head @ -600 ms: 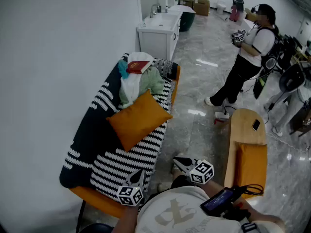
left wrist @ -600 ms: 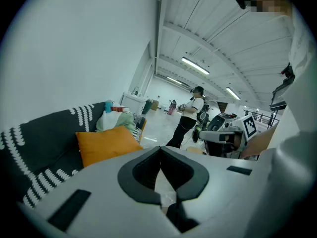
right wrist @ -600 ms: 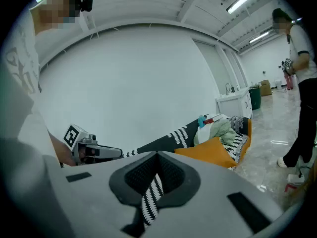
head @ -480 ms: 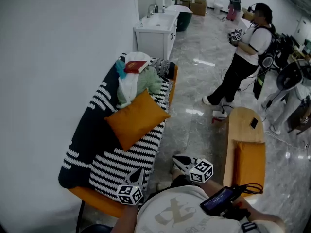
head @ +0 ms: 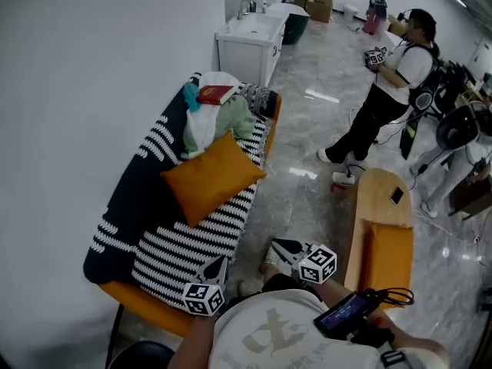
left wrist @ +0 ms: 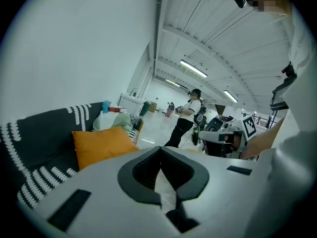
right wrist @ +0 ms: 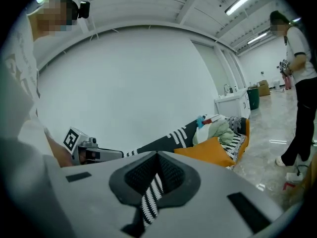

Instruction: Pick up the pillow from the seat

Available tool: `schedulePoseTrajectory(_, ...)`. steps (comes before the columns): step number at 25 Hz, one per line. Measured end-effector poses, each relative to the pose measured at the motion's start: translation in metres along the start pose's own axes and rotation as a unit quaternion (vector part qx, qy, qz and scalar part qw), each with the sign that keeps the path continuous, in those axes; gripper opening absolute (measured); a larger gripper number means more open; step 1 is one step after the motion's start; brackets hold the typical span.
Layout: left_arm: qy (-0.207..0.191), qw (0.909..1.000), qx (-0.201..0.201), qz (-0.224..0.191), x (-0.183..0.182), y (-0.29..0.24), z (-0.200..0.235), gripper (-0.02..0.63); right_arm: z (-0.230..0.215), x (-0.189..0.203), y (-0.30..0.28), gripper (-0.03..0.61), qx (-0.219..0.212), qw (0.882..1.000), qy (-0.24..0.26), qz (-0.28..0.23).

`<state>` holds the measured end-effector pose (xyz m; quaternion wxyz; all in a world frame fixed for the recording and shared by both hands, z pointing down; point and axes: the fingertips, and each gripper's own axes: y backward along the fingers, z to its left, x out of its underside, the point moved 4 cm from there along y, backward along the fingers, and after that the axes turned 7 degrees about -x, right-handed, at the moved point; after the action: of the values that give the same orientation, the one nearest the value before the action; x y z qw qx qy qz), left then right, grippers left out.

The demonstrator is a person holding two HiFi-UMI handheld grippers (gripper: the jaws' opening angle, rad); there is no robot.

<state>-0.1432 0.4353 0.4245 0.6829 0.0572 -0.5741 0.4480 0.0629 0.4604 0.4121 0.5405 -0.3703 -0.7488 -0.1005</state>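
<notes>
My head camera looks steeply down from above onto the striped sofa (head: 184,244), while the cameras on my left gripper (head: 217,266) and right gripper (head: 278,248) sit low, facing along their jaws, all three sharing the orange pillow (head: 211,177) farther off.

Cool, even light falls from ceiling strip lamps (left wrist: 193,68). The glossy floor (head: 307,129) throws white glare patches. Both gripper views bulge strongly, darken at the corners and blur up close.

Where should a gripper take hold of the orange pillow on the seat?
The orange pillow sits diamond-wise on the striped seat; probably pinch the tapered corner lowest in the head view, coming from the seat's front edge, where nothing crowds it.
</notes>
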Motion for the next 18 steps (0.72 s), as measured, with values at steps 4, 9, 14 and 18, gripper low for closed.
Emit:
schedulePoseTrajectory(4,0.002,1.0,-0.008,0.005,0.002,0.003,-0.004,0.009,-0.006,0.002,0.002,0.012,0.005,1.0,-0.009,0.01)
schedulePoseTrajectory(9,0.004,0.9996,-0.026,0.006,-0.007,-0.002,0.006,0.009,-0.015,-0.007,-0.002,0.012,-0.003,1.0,-0.004,0.014)
schedulePoseTrajectory(14,0.01,0.9993,-0.035,0.011,-0.012,-0.018,0.007,0.009,-0.033,-0.012,-0.006,0.012,-0.008,1.0,-0.01,0.019)
schedulePoseTrajectory(18,0.01,0.9991,-0.035,0.024,-0.016,-0.041,0.001,0.008,-0.056,-0.018,-0.007,0.012,-0.009,1.0,-0.021,0.022)
